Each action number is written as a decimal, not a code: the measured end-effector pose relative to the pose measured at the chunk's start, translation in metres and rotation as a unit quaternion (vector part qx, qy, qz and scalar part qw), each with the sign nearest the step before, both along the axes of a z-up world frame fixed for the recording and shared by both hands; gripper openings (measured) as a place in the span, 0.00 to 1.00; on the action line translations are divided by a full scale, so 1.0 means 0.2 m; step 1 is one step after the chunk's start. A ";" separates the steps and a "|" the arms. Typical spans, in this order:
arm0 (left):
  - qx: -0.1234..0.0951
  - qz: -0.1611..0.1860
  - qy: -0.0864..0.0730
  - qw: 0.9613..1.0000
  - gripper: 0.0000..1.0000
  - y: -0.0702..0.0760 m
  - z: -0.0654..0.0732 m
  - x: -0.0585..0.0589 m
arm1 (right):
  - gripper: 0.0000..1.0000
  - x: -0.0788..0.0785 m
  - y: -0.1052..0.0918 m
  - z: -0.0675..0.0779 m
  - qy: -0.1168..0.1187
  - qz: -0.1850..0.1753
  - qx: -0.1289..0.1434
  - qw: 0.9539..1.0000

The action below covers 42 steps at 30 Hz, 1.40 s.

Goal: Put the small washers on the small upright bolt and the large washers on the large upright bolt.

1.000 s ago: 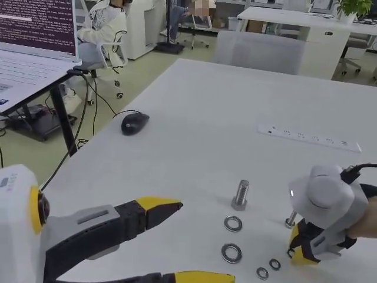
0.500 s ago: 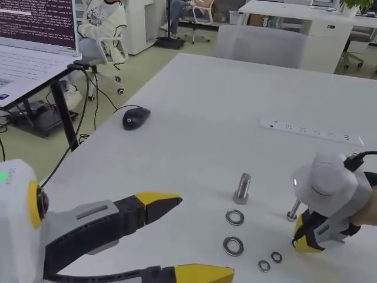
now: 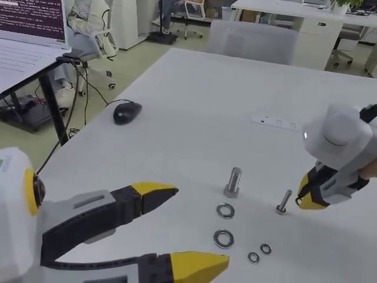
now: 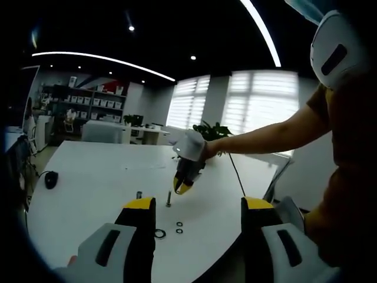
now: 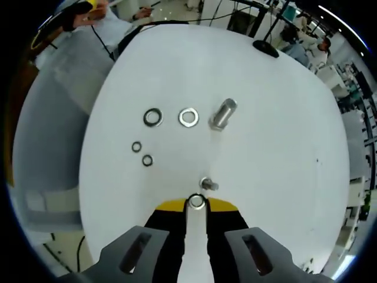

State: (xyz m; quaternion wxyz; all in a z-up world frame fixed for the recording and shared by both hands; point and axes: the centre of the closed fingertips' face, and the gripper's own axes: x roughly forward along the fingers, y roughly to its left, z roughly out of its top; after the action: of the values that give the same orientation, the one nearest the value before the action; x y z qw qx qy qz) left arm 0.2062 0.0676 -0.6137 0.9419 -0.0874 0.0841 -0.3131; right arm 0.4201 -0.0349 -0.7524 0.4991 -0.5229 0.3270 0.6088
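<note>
Right gripper view: the right claw [image 5: 196, 206] was seen pinched narrow on a small washer [image 5: 196, 202], which was gripped between the yellow tips.
Bolt from claw: the small bolt [image 5: 207, 184] was found just beyond the tips and slightly to the right in that view, near the held washer but apart from it.
Long axis: the small bolt was stood on the surface [image 5: 277, 153], roughly upright, with a slight lean suggested in the head view.
Head view: the right claw [image 3: 306, 199] was placed just beside the small bolt [image 3: 283, 201], about level with its top.
Nearer claw: the right one by far. The left claw [image 3: 200, 227] was held wide and empty, well apart from the bolt.
Left behind: the large bolt [image 3: 232, 181], the large washers [image 3: 225, 210] and the loose small washers [image 3: 253, 257] were laid out between the two claws.
Coming move, as judged: the washer's hole would have to be carried a short way forward, centred over the bolt's tip and then released.
</note>
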 end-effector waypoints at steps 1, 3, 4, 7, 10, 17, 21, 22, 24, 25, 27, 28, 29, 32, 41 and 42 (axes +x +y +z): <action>0.000 0.000 0.000 1.000 0.58 0.00 0.00 0.00 | 0.12 0.00 0.00 0.00 -0.001 0.000 0.000 1.000; 0.001 -0.002 0.001 1.000 0.58 -0.01 0.00 0.00 | 0.12 0.02 0.02 0.02 -0.006 0.001 0.000 1.000; 0.000 -0.002 0.001 1.000 0.58 -0.01 -0.01 0.00 | 0.12 0.02 0.03 0.03 -0.007 0.003 0.000 1.000; 0.000 0.000 0.003 1.000 0.58 0.00 -0.01 -0.01 | 0.12 0.03 0.06 0.03 -0.009 0.006 -0.002 1.000; -0.002 0.003 0.002 1.000 0.58 0.01 -0.01 -0.01 | 0.12 0.03 0.08 0.03 -0.008 0.010 -0.003 1.000; -0.003 0.011 0.006 1.000 0.58 0.03 -0.02 -0.01 | 0.12 0.05 0.09 0.00 -0.007 0.012 -0.009 1.000; -0.004 0.013 0.006 1.000 0.58 0.04 -0.02 0.00 | 0.12 0.05 0.09 -0.01 -0.003 0.012 -0.012 1.000; -0.005 0.013 0.007 1.000 0.58 0.04 -0.02 0.00 | 0.12 0.05 0.09 -0.02 -0.001 0.012 -0.013 1.000; -0.006 0.013 0.008 1.000 0.58 0.03 -0.03 0.00 | 0.12 0.06 0.08 -0.03 -0.004 0.014 -0.016 1.000; -0.006 0.013 0.008 1.000 0.58 0.03 -0.03 0.00 | 0.12 0.06 0.08 -0.03 -0.001 0.013 -0.016 1.000; -0.006 0.012 0.007 1.000 0.58 0.03 -0.03 0.00 | 0.12 0.06 0.08 -0.03 -0.001 0.012 -0.015 1.000; -0.006 0.013 0.007 1.000 0.58 0.03 -0.03 0.01 | 0.12 0.06 0.08 -0.04 0.000 0.013 -0.016 1.000; -0.006 0.013 0.007 1.000 0.58 0.03 -0.02 0.01 | 0.12 0.06 0.08 -0.04 0.002 0.012 -0.016 1.000; -0.007 0.014 0.006 1.000 0.58 0.04 -0.02 0.01 | 0.12 0.07 0.08 -0.06 0.000 0.014 -0.019 1.000; -0.007 0.014 0.011 1.000 0.58 0.04 -0.04 0.01 | 0.12 0.06 0.08 -0.13 0.006 0.016 -0.024 1.000; -0.007 0.014 0.012 1.000 0.58 0.04 -0.04 0.01 | 0.12 0.06 0.08 -0.14 0.005 0.018 -0.024 1.000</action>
State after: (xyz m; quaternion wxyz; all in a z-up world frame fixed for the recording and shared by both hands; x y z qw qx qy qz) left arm 0.2075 0.0751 -0.6216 0.9445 -0.0989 0.0921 -0.2994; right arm 0.4323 -0.0180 -0.7805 0.4742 -0.5371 0.3345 0.6122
